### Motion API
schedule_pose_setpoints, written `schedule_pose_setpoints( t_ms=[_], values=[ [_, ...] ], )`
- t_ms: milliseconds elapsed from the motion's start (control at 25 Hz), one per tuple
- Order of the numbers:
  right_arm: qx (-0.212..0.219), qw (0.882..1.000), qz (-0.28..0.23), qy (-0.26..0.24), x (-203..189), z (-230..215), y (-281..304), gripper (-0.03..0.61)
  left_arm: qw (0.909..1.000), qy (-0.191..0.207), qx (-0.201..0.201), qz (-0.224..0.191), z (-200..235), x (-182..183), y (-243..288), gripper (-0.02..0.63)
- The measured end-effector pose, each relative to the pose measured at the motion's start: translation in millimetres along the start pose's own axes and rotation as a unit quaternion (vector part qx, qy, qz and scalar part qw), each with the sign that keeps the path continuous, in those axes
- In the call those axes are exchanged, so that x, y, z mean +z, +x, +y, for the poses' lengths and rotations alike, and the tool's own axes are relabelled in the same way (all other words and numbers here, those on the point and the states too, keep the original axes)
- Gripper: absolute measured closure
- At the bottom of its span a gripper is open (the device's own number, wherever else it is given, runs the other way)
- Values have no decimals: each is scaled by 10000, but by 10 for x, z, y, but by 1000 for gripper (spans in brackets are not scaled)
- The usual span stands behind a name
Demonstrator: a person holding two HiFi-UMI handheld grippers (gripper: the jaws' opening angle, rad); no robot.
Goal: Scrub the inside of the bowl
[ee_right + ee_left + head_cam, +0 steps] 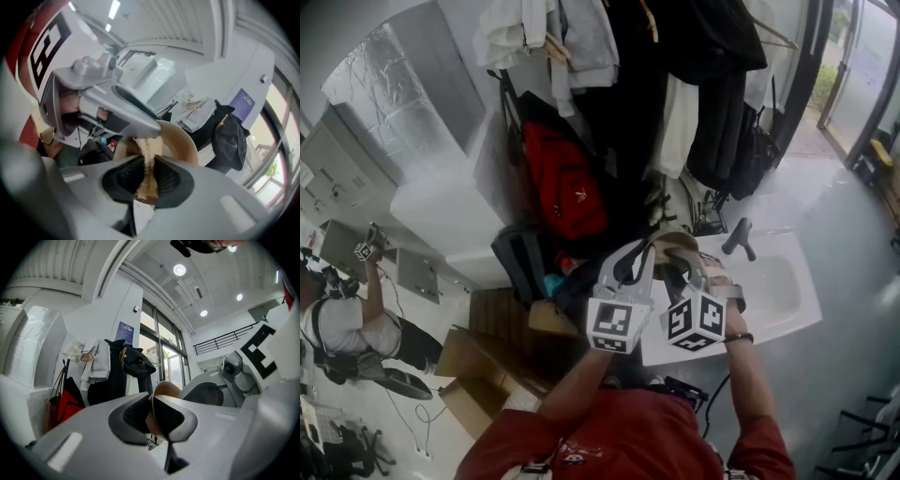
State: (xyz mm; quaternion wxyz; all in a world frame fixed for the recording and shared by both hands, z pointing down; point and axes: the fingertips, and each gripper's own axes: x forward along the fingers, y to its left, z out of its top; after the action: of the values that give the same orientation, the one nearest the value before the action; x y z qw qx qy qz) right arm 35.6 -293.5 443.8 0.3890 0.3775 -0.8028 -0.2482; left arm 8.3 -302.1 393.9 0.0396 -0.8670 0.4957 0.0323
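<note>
Currently mid-scrub: left gripper (152,416) clamps tan round bowl (166,389) by its rim, right gripper (147,176) pinches beige fibrous pad (146,150) inside it. Remaining dirt unreadable.

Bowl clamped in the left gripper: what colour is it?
The bowl is plain tan, with no pattern; clearest in the right gripper view.
</note>
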Motion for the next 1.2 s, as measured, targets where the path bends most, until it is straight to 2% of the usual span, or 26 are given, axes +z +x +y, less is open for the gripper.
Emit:
schedule_pose_setpoints(
  t_ms=[240,400,520,680,760,920,1000,1160,1200],
  values=[
    [23,9883,-357,1485,82,-119,-9,529,9999,1,55,-91,37,38,-17,581],
    [43,9703,-595,2345,93,-163,-16,529,9999,-3,82,-129,41,48,-26,580],
    [1,9439,-794,3204,72,-242,-48,529,9998,-13,92,-171,39,63,-39,580],
    [14,8949,-1068,4332,35,-330,-72,529,9996,-18,136,-262,60,98,-48,580],
    [58,8596,-1267,4949,27,-351,-81,529,9991,-31,188,-367,76,128,-60,580],
    [389,7601,-1705,6258,25,-364,-100,529,9978,-24,301,-583,91,192,-111,578],
    [612,7045,-1858,6822,11,-373,-106,529,9975,-14,315,-640,94,214,-123,577],
    [1144,5781,-2089,7804,-36,-351,-94,529,9973,38,313,-665,90,227,-131,577],
    [1230,5527,-2106,7969,-55,-338,-83,529,9974,43,308,-655,85,223,-132,575]
  ],
)
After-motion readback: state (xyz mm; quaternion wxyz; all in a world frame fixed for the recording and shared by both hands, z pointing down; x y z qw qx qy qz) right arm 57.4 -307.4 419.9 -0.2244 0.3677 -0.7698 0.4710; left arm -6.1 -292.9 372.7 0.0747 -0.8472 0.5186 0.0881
